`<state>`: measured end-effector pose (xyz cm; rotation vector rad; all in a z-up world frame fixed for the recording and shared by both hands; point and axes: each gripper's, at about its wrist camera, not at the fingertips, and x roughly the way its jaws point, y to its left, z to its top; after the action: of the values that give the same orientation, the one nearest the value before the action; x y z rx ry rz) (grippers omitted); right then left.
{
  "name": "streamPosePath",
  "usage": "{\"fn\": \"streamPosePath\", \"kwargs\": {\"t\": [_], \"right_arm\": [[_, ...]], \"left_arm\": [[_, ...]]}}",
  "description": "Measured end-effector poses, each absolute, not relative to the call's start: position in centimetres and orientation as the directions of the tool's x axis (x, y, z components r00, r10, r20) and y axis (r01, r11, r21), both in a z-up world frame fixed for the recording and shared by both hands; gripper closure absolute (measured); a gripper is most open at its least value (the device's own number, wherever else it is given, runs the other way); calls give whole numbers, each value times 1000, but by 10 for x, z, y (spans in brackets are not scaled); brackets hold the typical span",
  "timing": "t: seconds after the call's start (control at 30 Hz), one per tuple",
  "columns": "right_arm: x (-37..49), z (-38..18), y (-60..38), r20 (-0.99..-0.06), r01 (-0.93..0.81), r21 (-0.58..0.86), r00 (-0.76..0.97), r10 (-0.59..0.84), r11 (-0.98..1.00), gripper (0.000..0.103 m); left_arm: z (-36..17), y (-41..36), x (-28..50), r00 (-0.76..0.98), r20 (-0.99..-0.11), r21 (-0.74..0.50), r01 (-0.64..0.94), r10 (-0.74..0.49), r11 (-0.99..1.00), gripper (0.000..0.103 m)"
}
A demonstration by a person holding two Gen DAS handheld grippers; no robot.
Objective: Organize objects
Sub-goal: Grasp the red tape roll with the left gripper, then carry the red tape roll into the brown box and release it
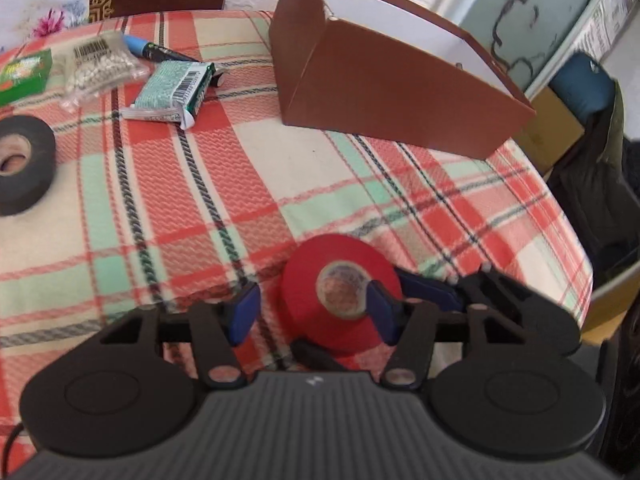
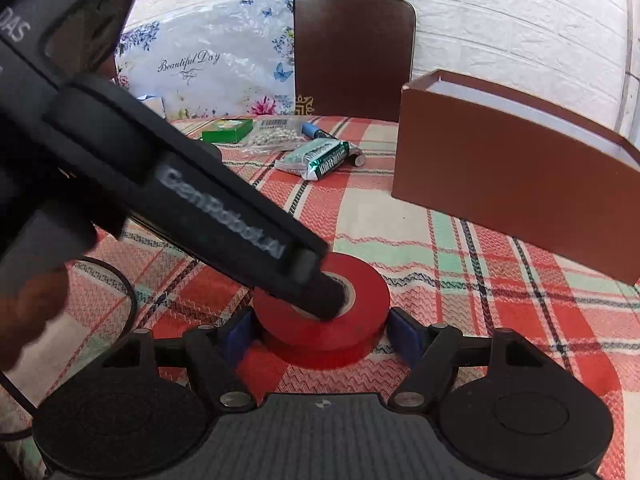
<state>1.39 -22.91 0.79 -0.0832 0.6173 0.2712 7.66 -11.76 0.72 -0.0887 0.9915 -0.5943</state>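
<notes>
Red tape roll (image 2: 344, 312): nearest thing, lying flat on the checked surface (image 1: 168, 184), not yet in the box.
Left tongs (image 1: 312, 308): one blue finger (image 1: 382, 312) is inside the roll's core, the other (image 1: 242, 314) outside the rim with a gap showing; whether the pads already press on the wall I cannot tell.
Right tongs (image 2: 322, 334): released, jaws standing wide on either side of the roll, just beside it and apparently not pinching it.
Black tape roll (image 1: 20, 164): loose at the left edge of the surface, well apart from the box.
Mint pack (image 1: 176, 88): lying on a small clear bag, farther back, not yet put away.
Bag of white beads (image 1: 100, 66), green carton (image 1: 24, 76), blue-capped marker (image 1: 152, 50): clustered at the far left, all waiting.
Brown box (image 1: 384, 92): open, standing at the far right; its inside is mostly hidden from here, and nothing can be seen in it.
Progress: early, by my judgement; every item in view is outside the box, and the red roll looks to be the first in hand.
</notes>
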Motion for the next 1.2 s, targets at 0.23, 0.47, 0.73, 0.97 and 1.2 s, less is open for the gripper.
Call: {"fn": "streamPosePath", "kwargs": {"t": [0.23,0.47,0.73,0.97,1.2], "right_arm": [[13,43,-241,-373,-223,-87,911,176,971,32],[81,83,-272,-207,-98,-105,975,75,990,32],[145,70,-297,-258,-3,-28,966,-4,1000,28],[86,54,-296,-197,60,4,979,-58,998,23],[65,31,-288,-437,10,91,899,31,996,23]], "left_arm": [[68,-140,85,508,-688,-246,509,-518,825,63],[119,-186,129,650,-558,-103,563,-516,820,56],[103,-206,172,667,-599,-59,514,-442,856,39],[85,-193,136,653,-590,-66,547,-475,835,31],[45,-164,104,611,-665,-64,526,-429,848,31]]}}
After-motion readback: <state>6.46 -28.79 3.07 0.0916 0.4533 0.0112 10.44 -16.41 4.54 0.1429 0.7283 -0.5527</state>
